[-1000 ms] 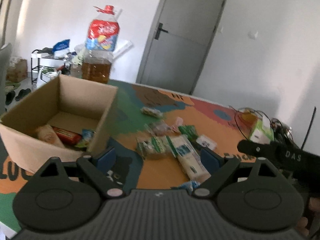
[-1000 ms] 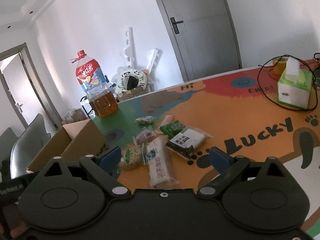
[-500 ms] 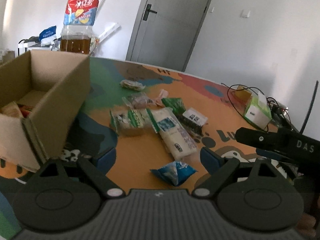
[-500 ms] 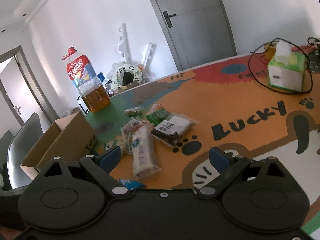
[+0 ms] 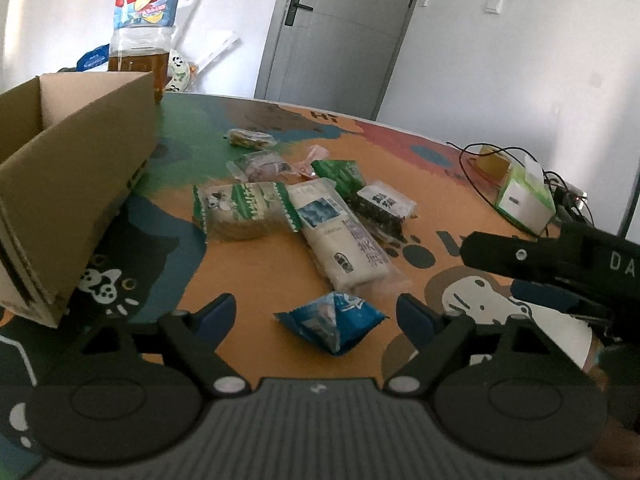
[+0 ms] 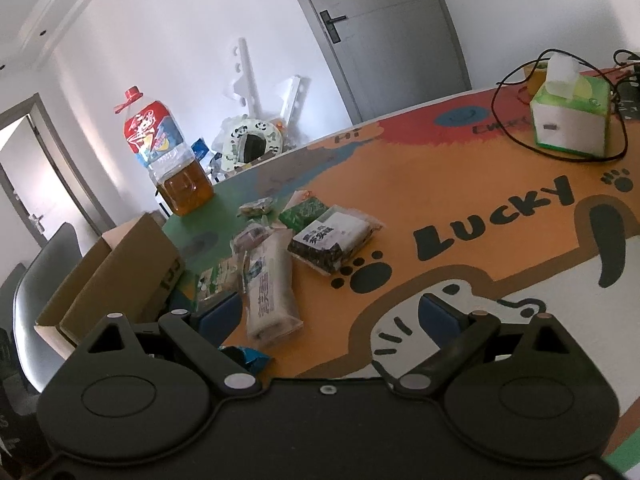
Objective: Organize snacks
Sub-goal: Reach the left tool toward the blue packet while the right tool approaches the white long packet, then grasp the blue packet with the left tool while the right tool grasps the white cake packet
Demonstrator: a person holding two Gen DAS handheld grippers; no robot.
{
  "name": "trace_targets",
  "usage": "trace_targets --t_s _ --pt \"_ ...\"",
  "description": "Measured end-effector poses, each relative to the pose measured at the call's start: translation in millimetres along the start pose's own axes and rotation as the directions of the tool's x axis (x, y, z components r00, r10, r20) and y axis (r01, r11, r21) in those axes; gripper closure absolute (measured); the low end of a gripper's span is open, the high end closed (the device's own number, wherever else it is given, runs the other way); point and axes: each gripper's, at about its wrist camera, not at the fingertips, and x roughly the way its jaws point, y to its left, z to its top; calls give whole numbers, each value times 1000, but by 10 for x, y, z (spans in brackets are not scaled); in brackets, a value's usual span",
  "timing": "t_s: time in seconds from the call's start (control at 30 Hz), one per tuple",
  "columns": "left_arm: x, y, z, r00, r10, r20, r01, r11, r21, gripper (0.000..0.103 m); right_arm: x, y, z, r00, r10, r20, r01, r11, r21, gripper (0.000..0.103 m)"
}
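- The left gripper [image 5: 316, 312] is being held low over the table with its blue-padded jaws set wide apart; they have just been closing a little, and nothing is being pressed by them.
- A small blue triangular foil snack packet [image 5: 334, 320] is being framed between those jaws, lying flat on the colourful cartoon-printed tablecloth [image 5: 248, 280] and not being touched by either pad.
- Just beyond it, a long white plastic-wrapped snack pack with blue print [image 5: 340, 236] is being seen lying lengthwise, touching a green-and-white wrapped biscuit pack [image 5: 244, 210] on its left.
- A dark seaweed pack with a white label [image 5: 382, 206] and a green foil packet [image 5: 338, 172] are being shown just behind, with smaller clear-wrapped snacks [image 5: 260, 164] farther back.
- An open brown cardboard box [image 5: 72, 192] is being seen standing to the left of the pile, near the biscuit pack.
- The right gripper [image 6: 328, 312] is being held off to the side, jaws apart and empty, over the white part of the cloth.
- In the right wrist view, a large plastic bottle of amber liquid with a red cap [image 6: 172, 164] is being seen behind the box.
- A green-and-white tissue box [image 6: 570, 118] ringed by a black cable [image 6: 500, 120] is being shown well apart from the snacks.
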Motion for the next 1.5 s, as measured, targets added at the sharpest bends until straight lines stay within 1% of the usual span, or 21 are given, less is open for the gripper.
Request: trace_targets --t_s 0.07,0.2,0.23,0.27,0.3,0.4,0.47,0.6,0.67,0.77,0.87,1.0,1.07,1.2,1.4,1.47,1.5 --pt "22 1 -14 1000 -6 3 6 1000 -1 22 20 14 -8 1000 6 -4 -6 1000 -2 7" --pt "55 46 -39 1000 -14 22 15 999 -29 24 78 68 -23 1000 15 -13 -15 1000 -13 8" --pt "66 46 -43 1000 -21 22 22 999 -30 30 90 85 -26 1000 17 -15 -18 1000 -16 8" --pt "80 50 -51 999 -27 19 27 999 -32 38 100 101 -30 1000 20 -16 -21 1000 -20 8" --pt "97 50 -59 1000 -27 13 28 999 -34 41 110 115 -34 1000 22 -17 -23 999 -23 8" --pt "91 32 -82 999 -21 26 21 1000 -9 47 143 154 -39 1000 20 -22 -21 999 -31 8" --pt "75 45 -86 999 -27 26 28 1000 -14 51 164 175 -42 999 22 -25 -23 999 -35 8" --pt "20 96 -82 999 -40 35 40 999 -17 57 226 243 -65 999 18 -34 -20 998 -60 8" --pt "-4 115 -69 998 -40 39 40 999 -14 62 258 290 -77 999 17 -36 -20 997 -79 8" --pt "-52 181 -52 998 -35 45 36 999 -23 66 315 374 -72 999 23 -39 -27 994 -107 8" --pt "-93 243 -37 998 -53 46 55 998 -38 69 371 454 -53 999 28 -38 -33 991 -130 8" --pt "-148 346 -27 997 -60 41 63 996 -67 71 463 549 -45 998 31 -47 -38 988 -152 12" --pt "-178 405 -15 998 -47 43 50 995 -82 71 510 578 -40 998 28 -50 -36 987 -154 12" --pt "-235 519 -5 998 -23 56 29 994 -103 71 611 632 -42 997 25 -69 -35 987 -157 20" --pt "-255 635 32 998 7 60 0 992 -126 71 694 732 -118 996 19 -90 -37 980 -194 31" --pt "-265 646 52 998 10 65 -2 992 -126 71 712 744 -134 996 2 -85 -20 978 -210 39" --pt "-267 645 60 998 11 66 -3 992 -126 71 724 739 -135 996 -3 -87 -16 977 -212 45"
